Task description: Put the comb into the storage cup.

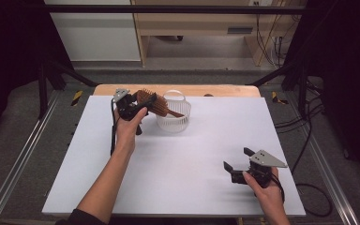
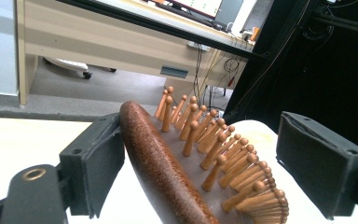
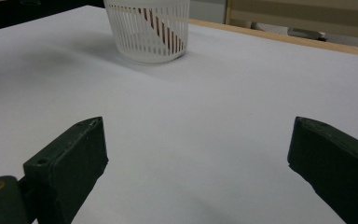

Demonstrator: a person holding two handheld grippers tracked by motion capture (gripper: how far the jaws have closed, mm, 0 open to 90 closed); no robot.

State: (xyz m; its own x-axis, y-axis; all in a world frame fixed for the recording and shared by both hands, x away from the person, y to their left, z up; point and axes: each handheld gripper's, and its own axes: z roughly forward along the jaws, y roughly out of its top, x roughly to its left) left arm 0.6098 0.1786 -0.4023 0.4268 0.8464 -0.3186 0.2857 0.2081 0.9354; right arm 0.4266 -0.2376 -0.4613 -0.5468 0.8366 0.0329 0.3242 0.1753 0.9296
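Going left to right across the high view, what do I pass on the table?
Left gripper with the wooden hairbrush between its jaws → white slatted basket, into which the brush handle dips → right gripper, jaws apart, low over the white table.

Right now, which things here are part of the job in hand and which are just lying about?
In the job:
- wooden hairbrush, between the jaws of the left hand-held gripper
- white slatted basket, with the brush handle inside

Not in the job:
- right hand-held gripper, open above the white table
- cables on the floor
- wooden desk behind
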